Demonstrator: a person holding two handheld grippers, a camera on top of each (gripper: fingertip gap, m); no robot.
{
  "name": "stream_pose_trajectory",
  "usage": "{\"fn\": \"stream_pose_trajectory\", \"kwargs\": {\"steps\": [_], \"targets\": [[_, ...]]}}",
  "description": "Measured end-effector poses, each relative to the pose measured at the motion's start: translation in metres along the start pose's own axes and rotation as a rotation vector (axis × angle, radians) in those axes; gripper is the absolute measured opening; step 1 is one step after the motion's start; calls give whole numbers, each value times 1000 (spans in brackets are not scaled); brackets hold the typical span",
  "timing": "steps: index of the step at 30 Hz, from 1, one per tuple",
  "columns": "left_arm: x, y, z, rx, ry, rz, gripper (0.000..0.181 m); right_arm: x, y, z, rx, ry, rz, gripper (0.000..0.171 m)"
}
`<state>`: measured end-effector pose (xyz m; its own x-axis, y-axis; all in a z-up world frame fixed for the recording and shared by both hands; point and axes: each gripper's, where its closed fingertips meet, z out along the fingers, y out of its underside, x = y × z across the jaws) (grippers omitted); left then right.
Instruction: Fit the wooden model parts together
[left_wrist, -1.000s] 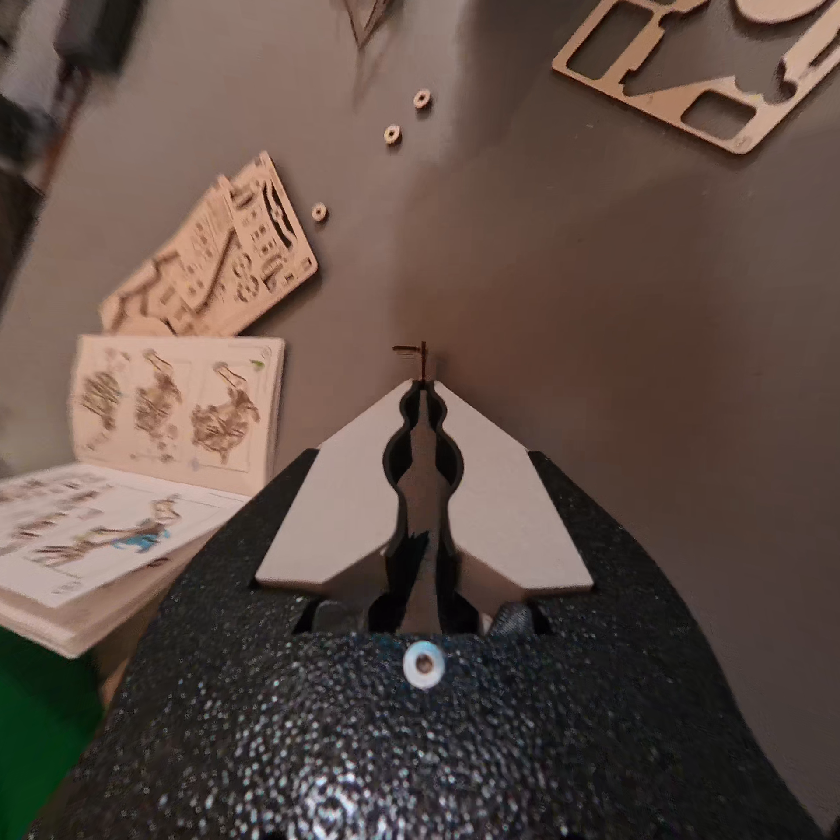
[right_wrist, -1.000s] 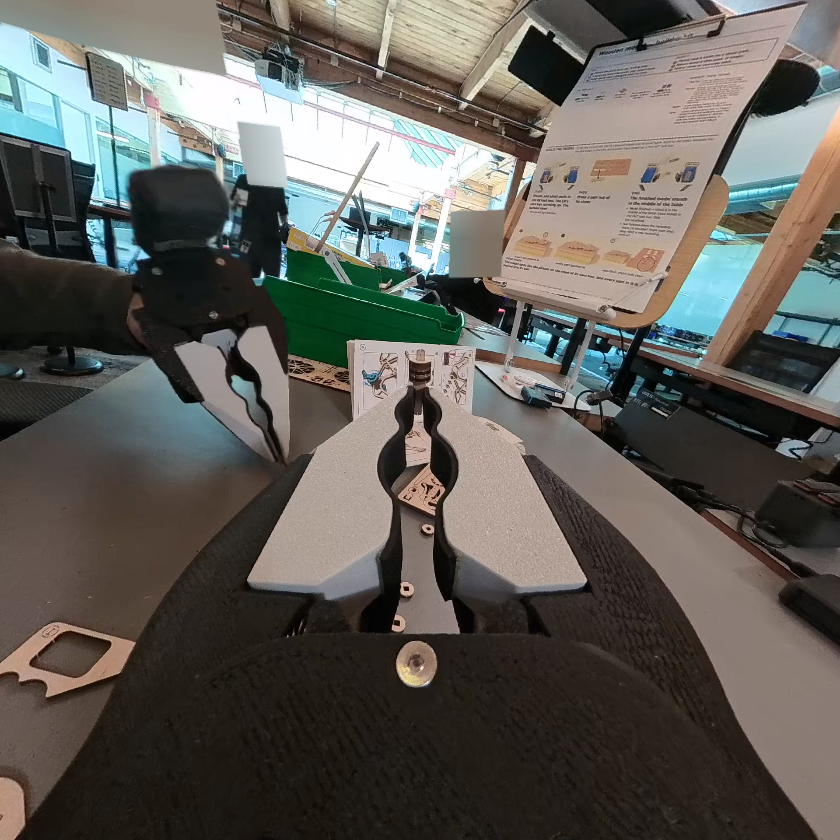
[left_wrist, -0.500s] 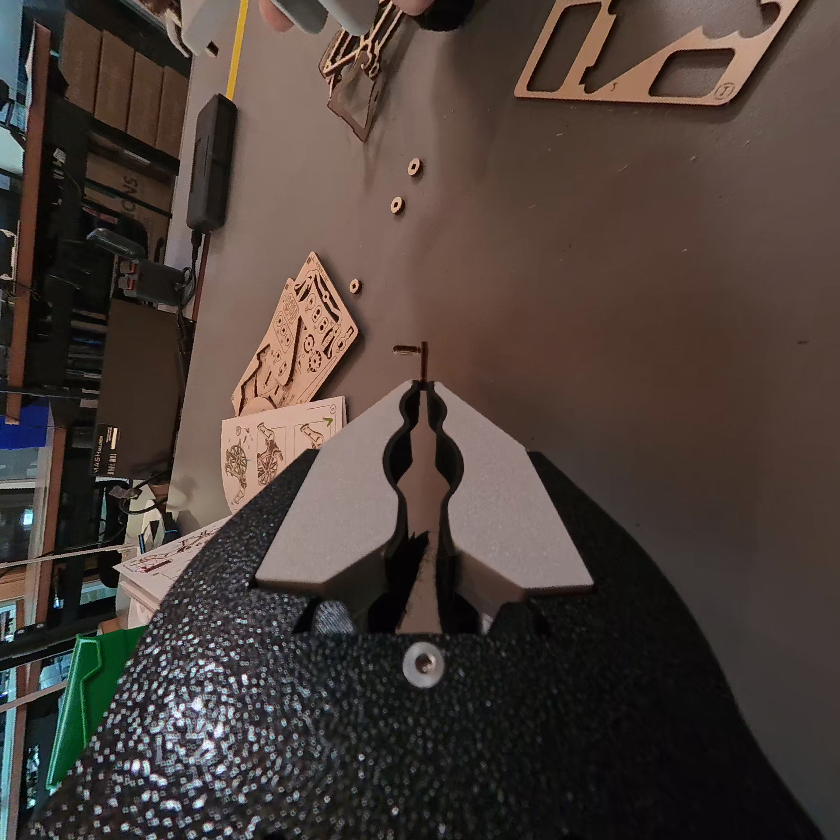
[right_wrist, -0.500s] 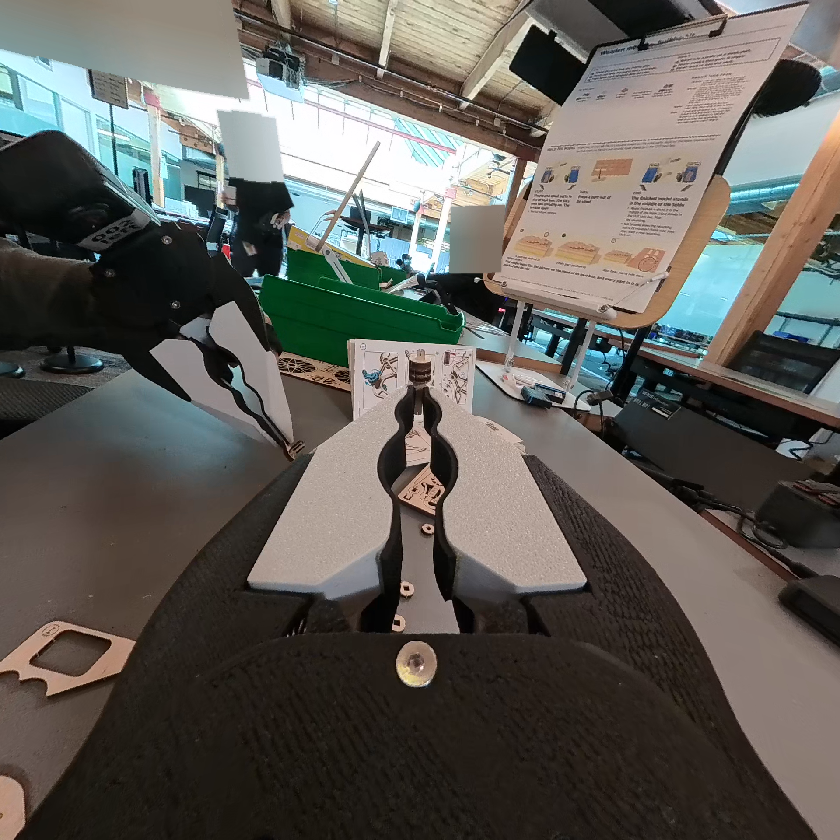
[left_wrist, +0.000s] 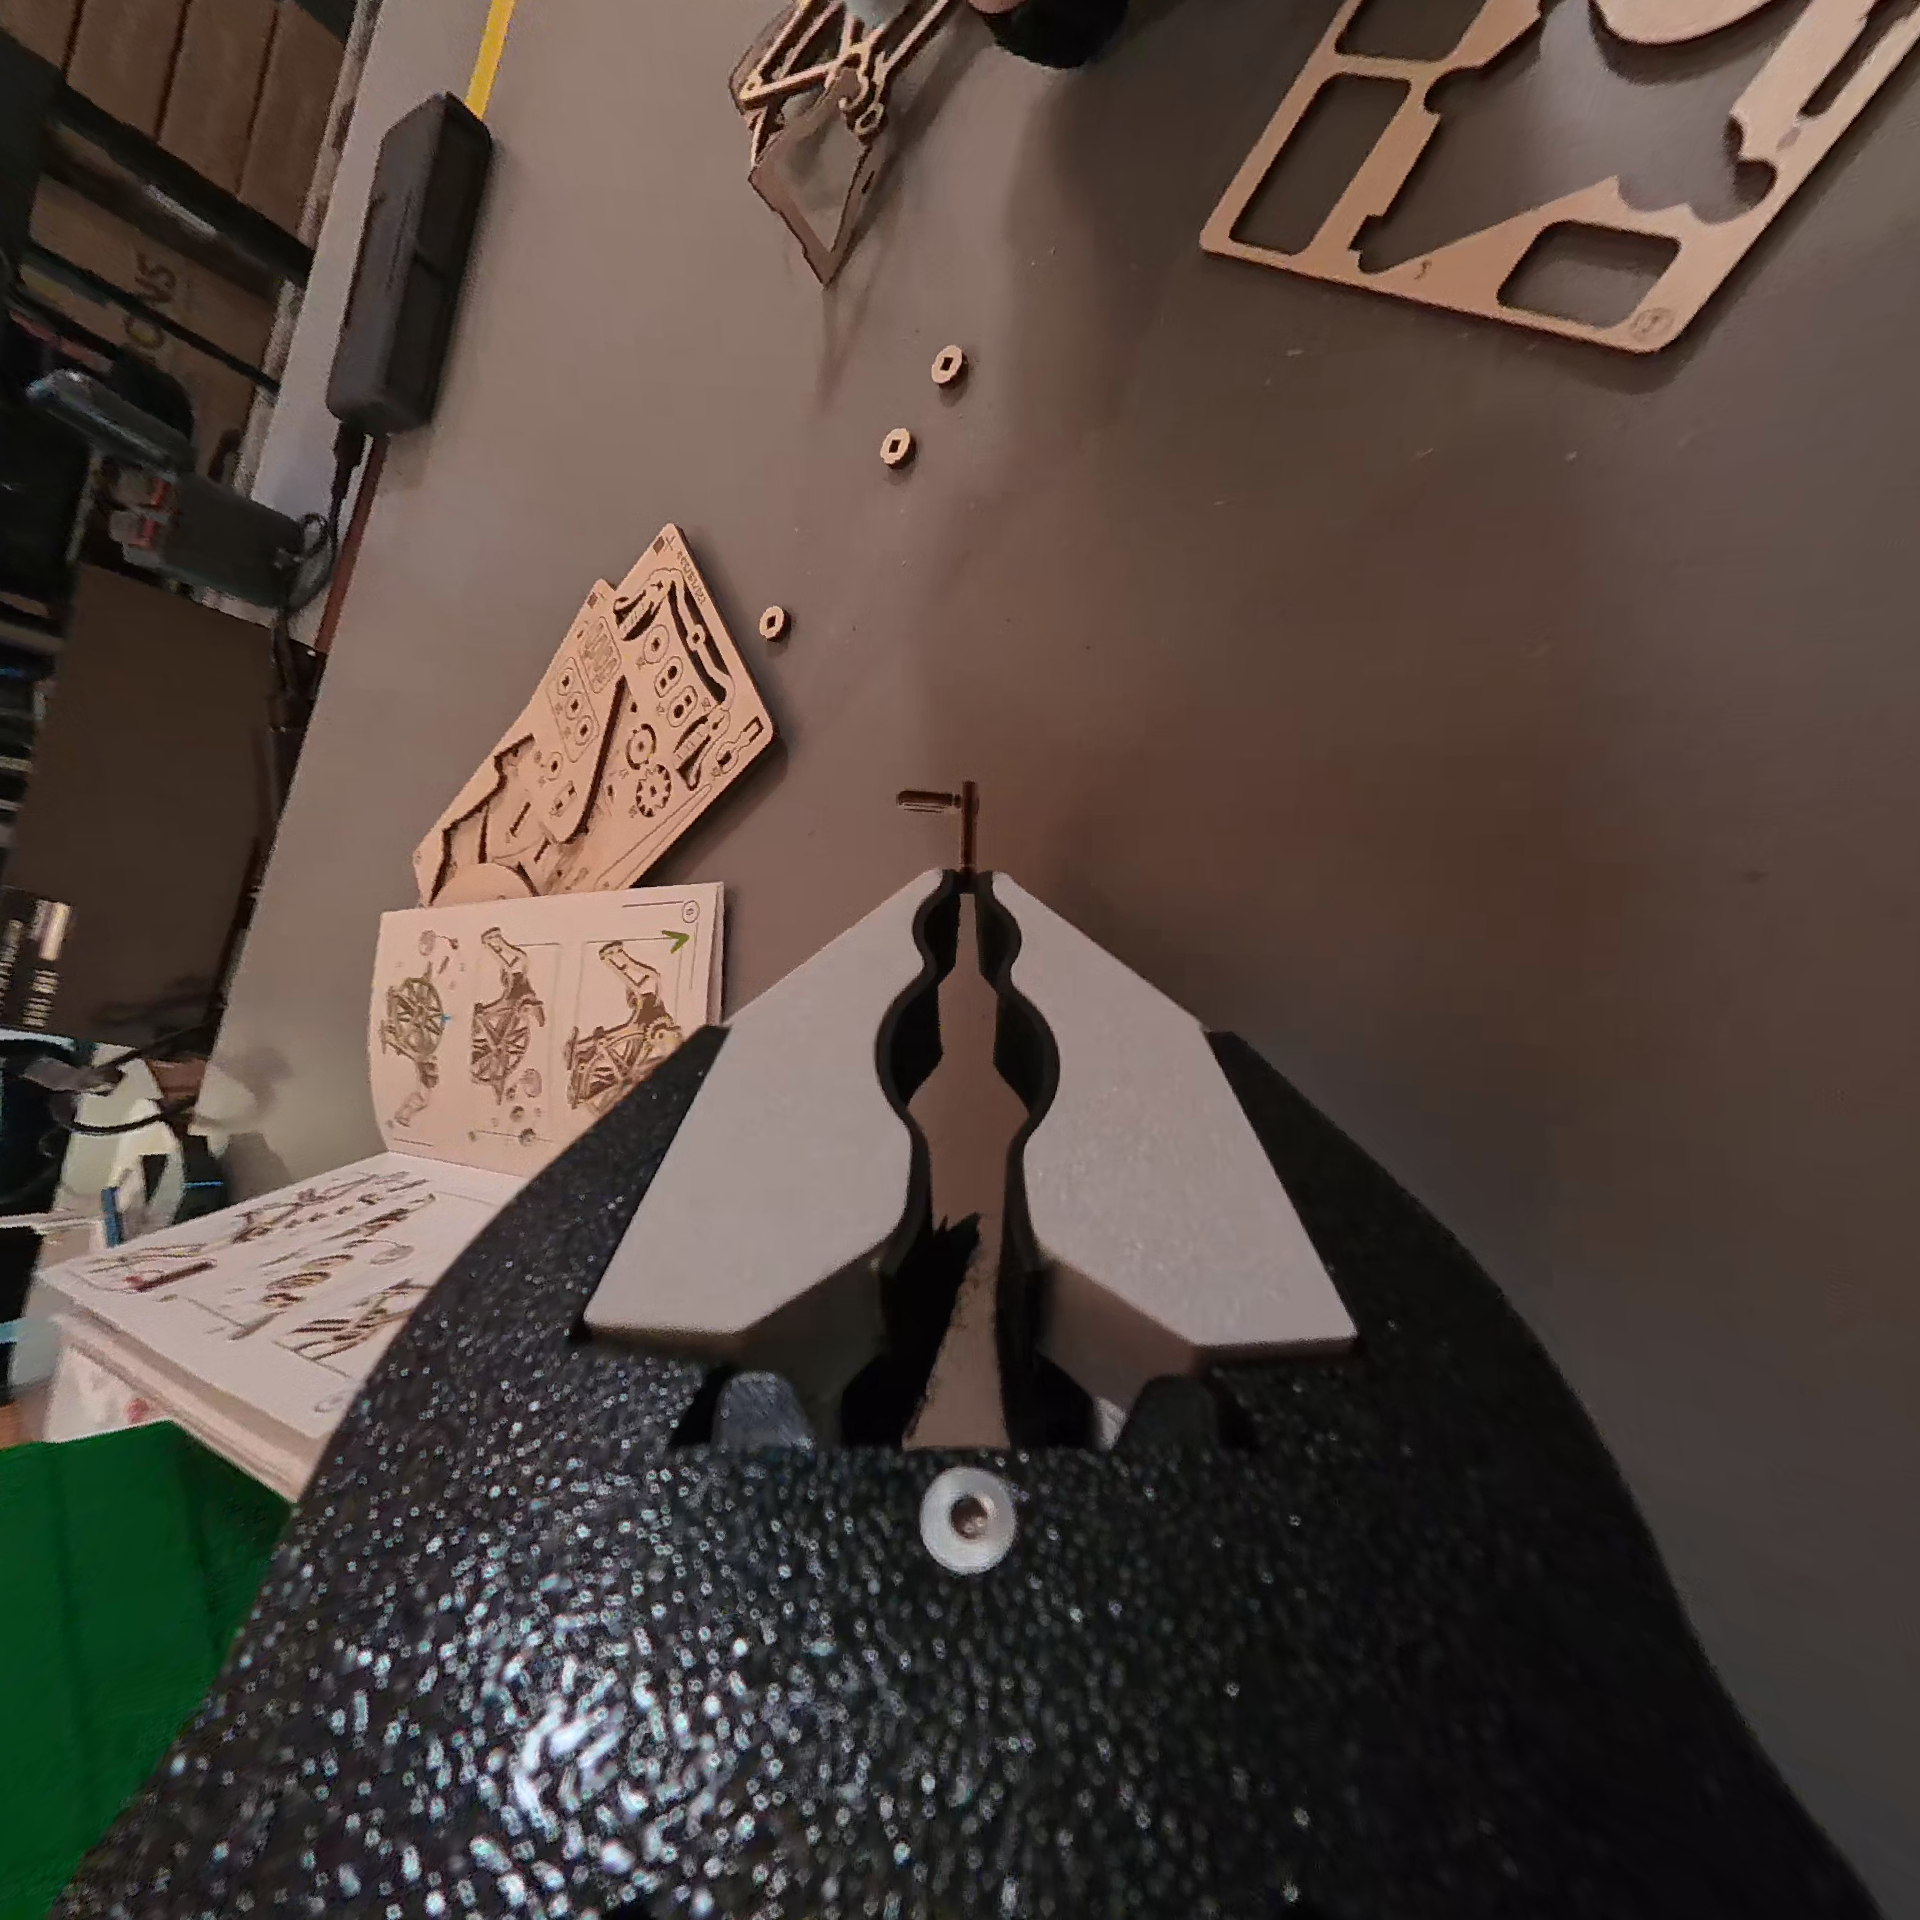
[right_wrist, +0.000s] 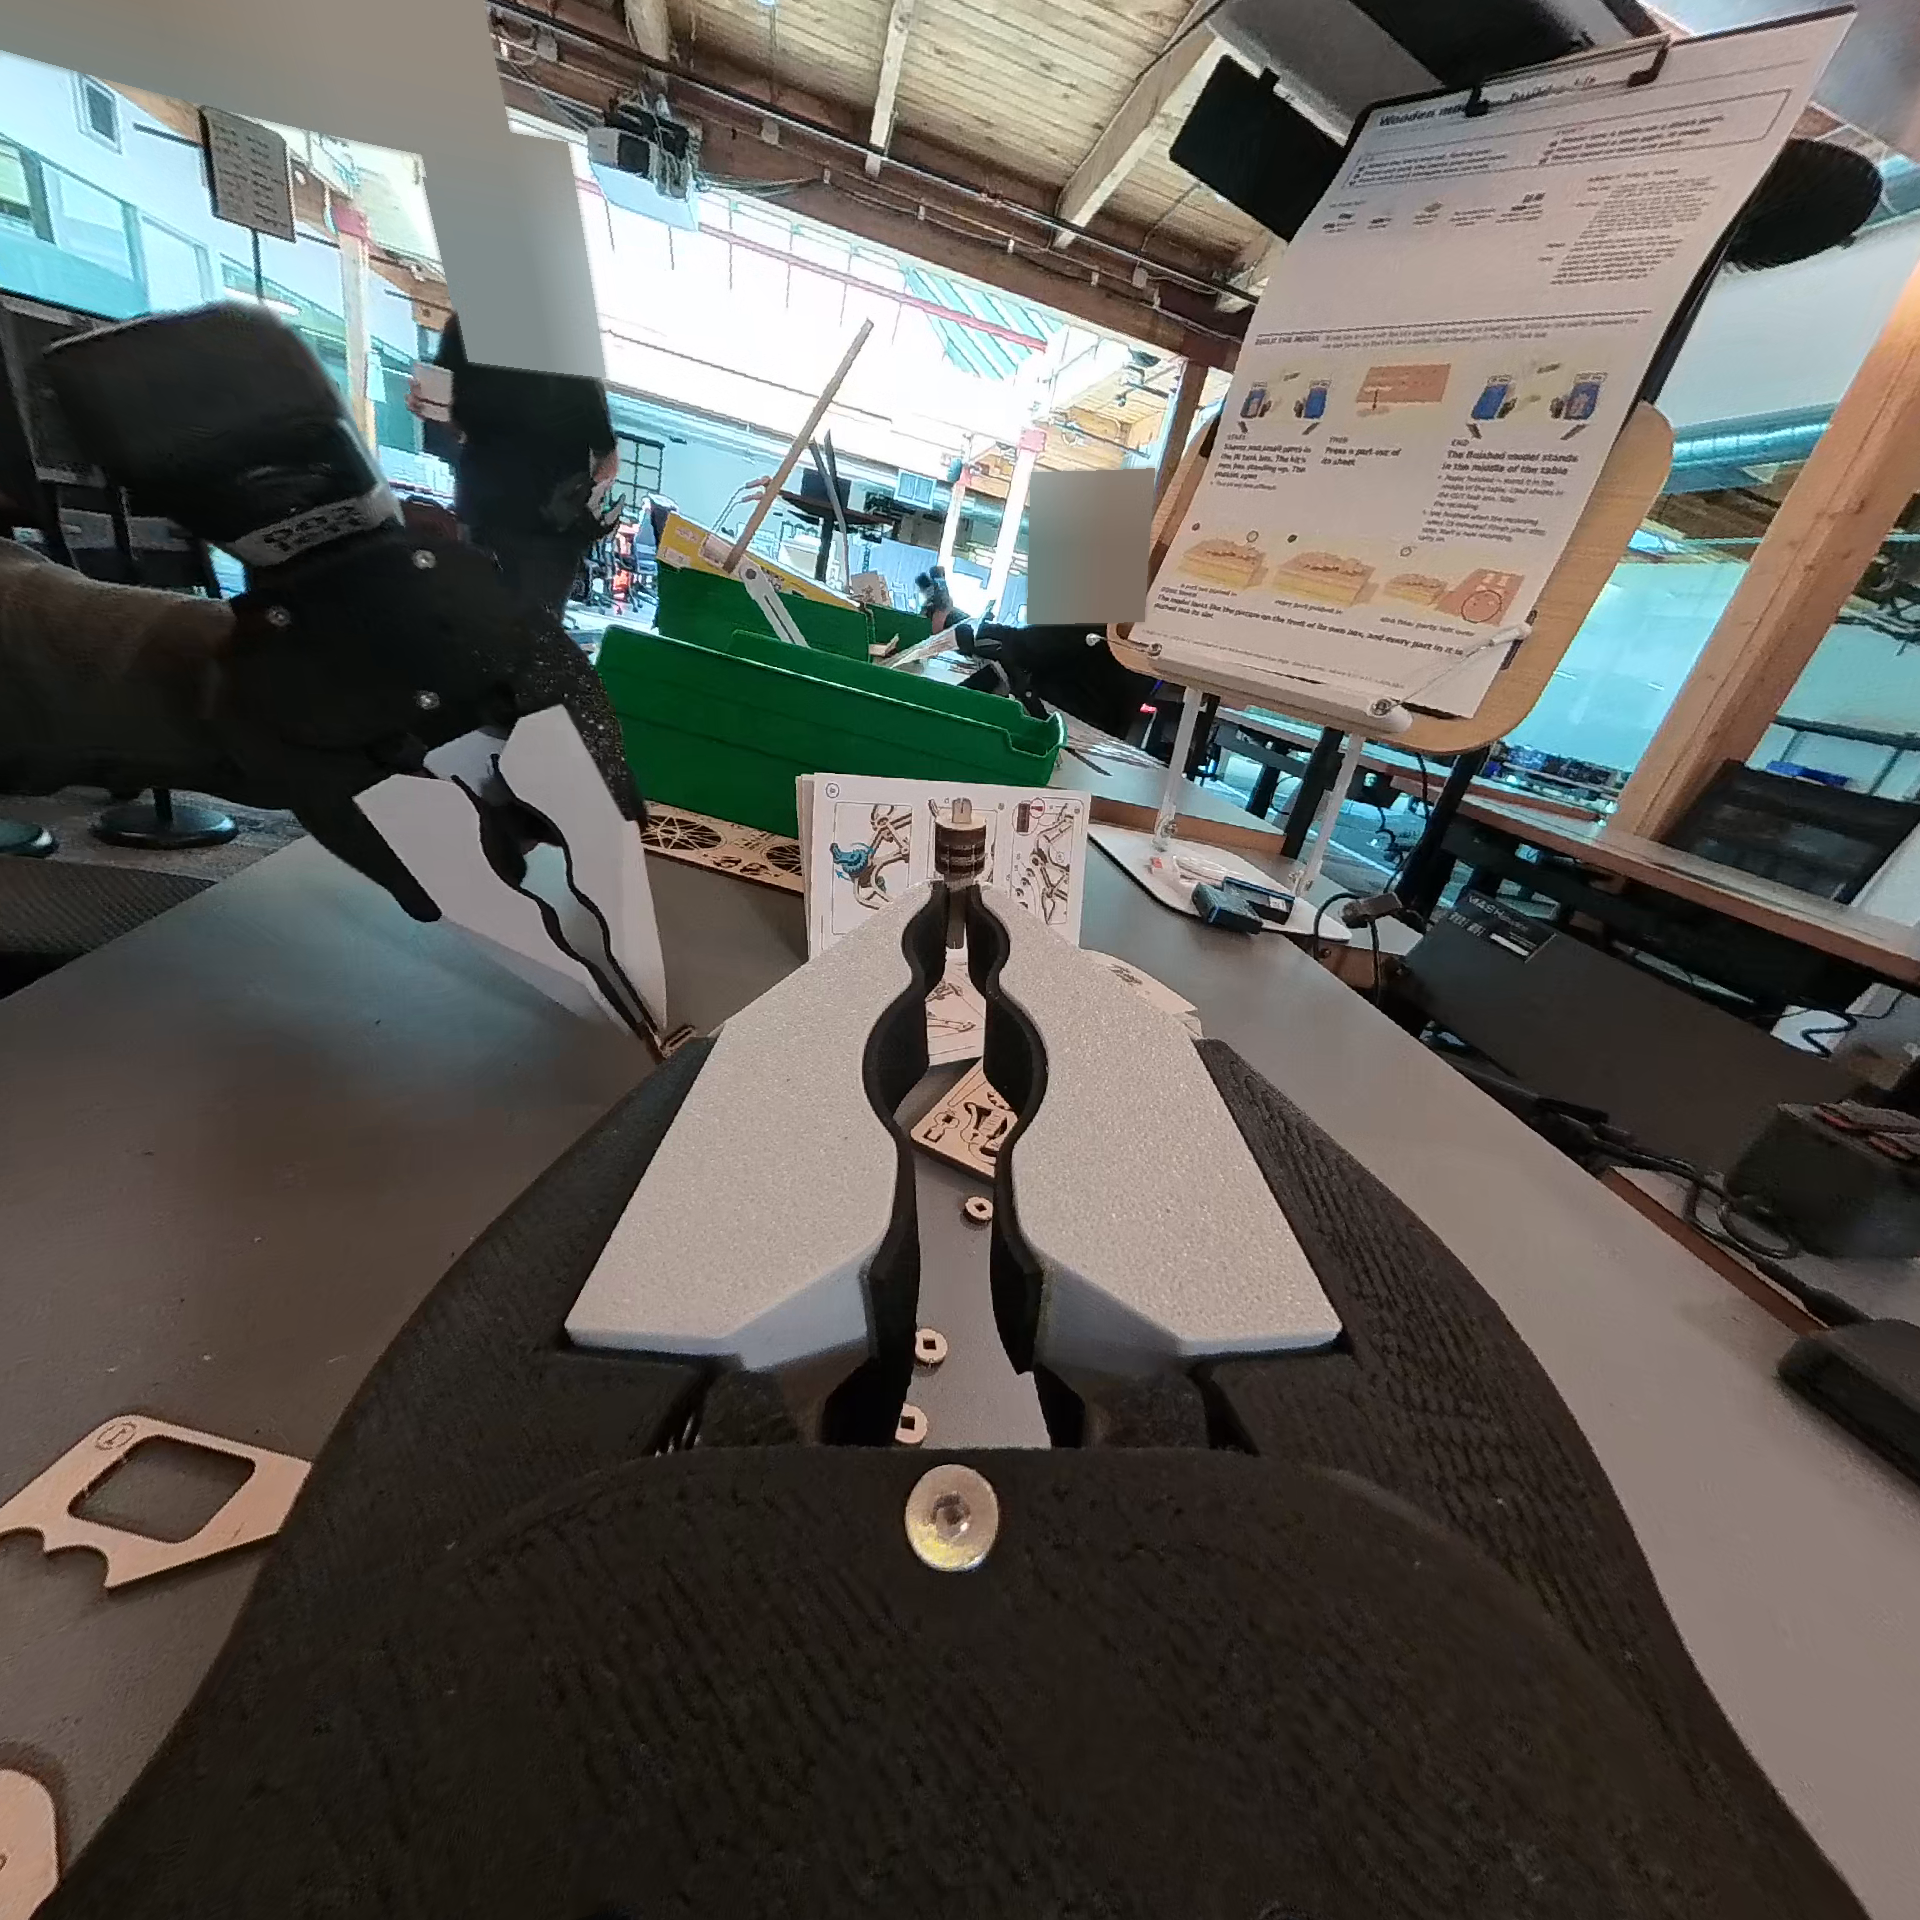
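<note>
Here the left tongs (tips closed) pinch a thin wooden part.

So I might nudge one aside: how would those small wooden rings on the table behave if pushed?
The small wooden rings lie flat on the grey table, so they would probably slide, not roll. They look thin and light, likely to skitter away. Pinching one flat looks awkward.

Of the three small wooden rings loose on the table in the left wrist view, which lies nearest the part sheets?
The lowest ring, just beside the sheets' upper corner; the other two lie farther up the table.
</note>
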<state>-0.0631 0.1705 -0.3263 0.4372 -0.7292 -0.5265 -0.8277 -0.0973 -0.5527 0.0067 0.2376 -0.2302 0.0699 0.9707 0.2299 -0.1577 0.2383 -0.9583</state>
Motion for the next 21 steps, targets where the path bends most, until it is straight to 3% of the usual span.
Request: {"fn": "stream_pose_trajectory", "kwargs": {"steps": [8,15,21], "targets": [[1,-11,0,86,108,-290,1,0,0,0,-1,0,0,1],[10,-30,-4,216,409,-762,1,0,0,0,0,1,2,1],[5,-33,-9,264,491,-916,1,0,0,0,0,0,2,1]]}}
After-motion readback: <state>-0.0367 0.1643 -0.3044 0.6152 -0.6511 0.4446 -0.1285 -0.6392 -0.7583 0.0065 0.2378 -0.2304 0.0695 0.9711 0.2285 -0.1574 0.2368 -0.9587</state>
